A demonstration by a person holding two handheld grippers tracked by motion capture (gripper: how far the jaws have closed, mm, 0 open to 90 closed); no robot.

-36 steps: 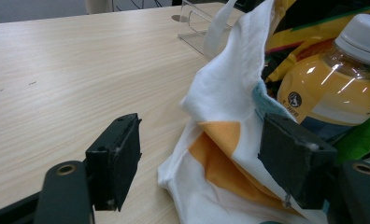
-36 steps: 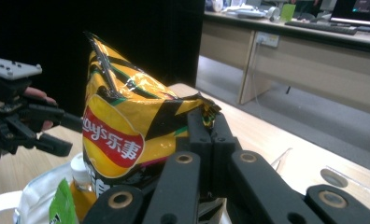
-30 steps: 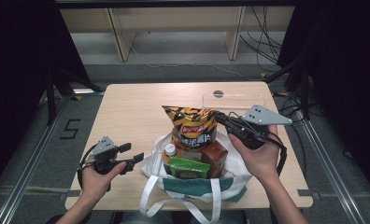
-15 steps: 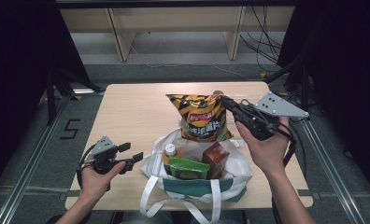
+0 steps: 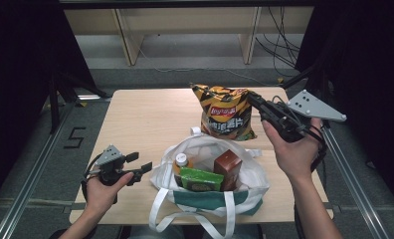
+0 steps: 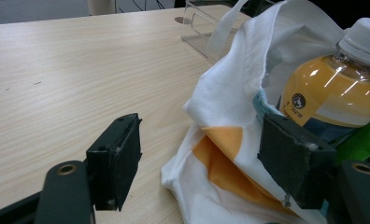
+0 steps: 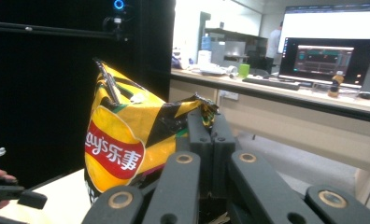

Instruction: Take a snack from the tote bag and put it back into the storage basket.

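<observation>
I am pinching the chip bag by its top edge in my closed right gripper, clearing the tote bag; my left gripper is waiting open beside it.

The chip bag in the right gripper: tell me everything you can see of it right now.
The chip bag is a glossy yellow-and-black foil pack with a red logo patch bearing white lettering. It looks puffed and sealed, hanging roughly upright above the table, just beyond the white tote bag. The right gripper is shut on its crinkled top corner; in the right gripper view the jaws pinch the seam. Nothing else touches it.
</observation>
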